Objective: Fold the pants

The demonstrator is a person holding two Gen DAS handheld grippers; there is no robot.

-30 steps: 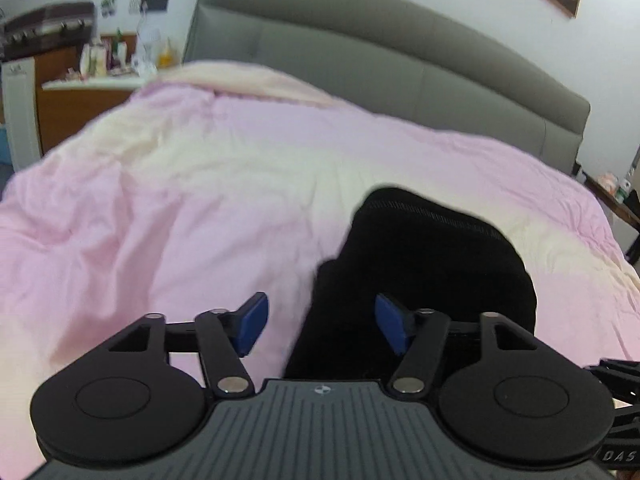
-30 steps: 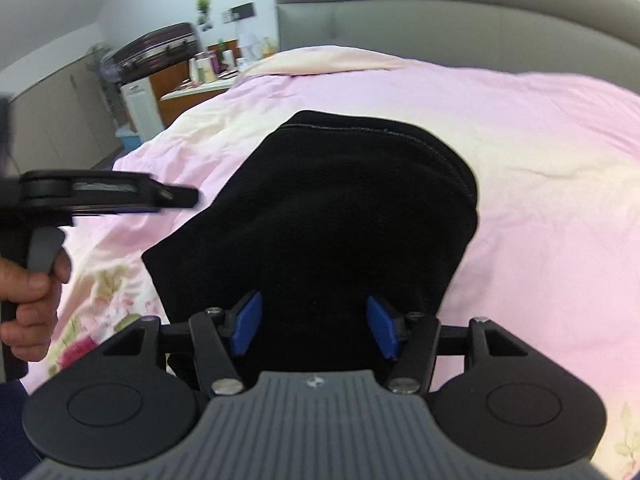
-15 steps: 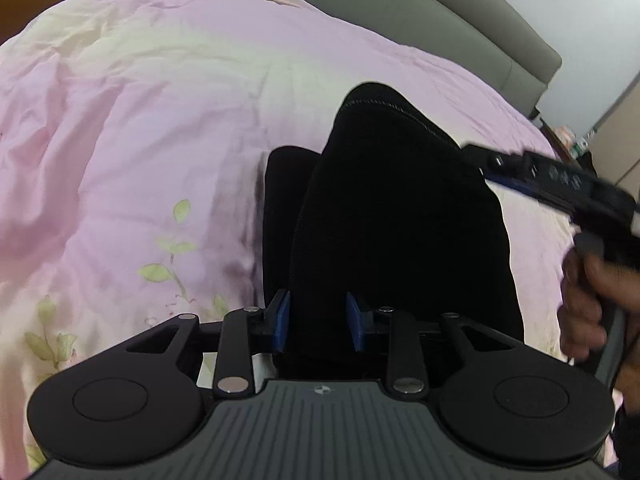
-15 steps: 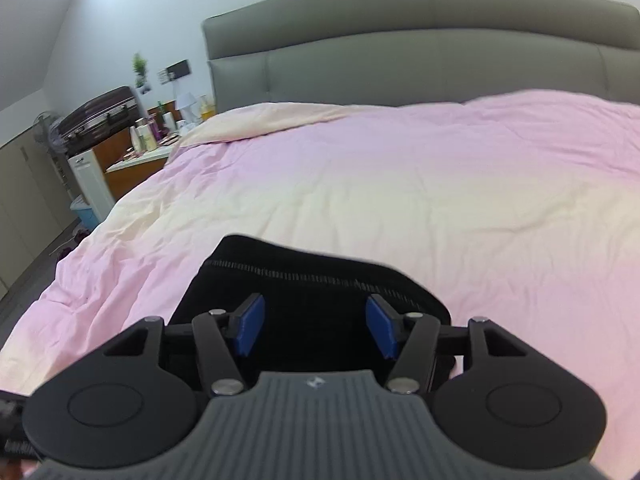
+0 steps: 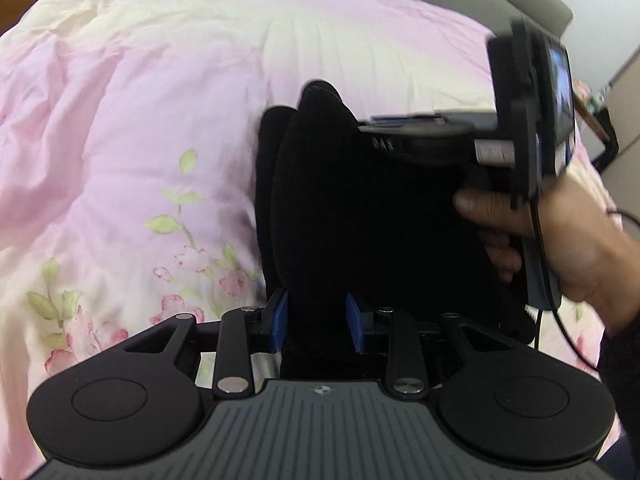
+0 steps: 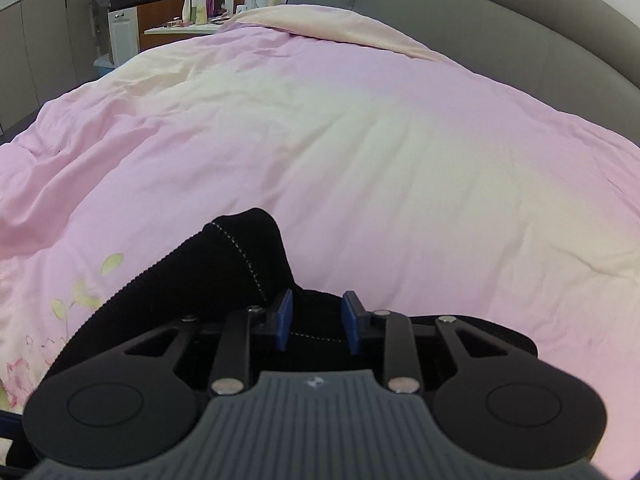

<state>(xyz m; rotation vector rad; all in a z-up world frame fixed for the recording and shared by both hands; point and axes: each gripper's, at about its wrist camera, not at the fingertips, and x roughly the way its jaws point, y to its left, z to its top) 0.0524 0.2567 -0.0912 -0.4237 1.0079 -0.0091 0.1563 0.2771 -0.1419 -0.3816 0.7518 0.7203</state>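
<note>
Left tool (image 5: 316, 322) clenched on black pants (image 5: 360, 208), right tool (image 6: 316, 320) gripping them too, level over pink duvet (image 6: 360, 140)

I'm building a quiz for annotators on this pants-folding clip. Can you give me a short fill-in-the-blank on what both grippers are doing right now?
1. The left gripper is shut on the ____ pants.
2. The right gripper grips the same ____.
3. The pants lie on a ____ duvet printed with flowers.

Missing words: black; pants; pink

Both grippers (image 5: 316, 322) (image 6: 316, 320) half closed
</note>
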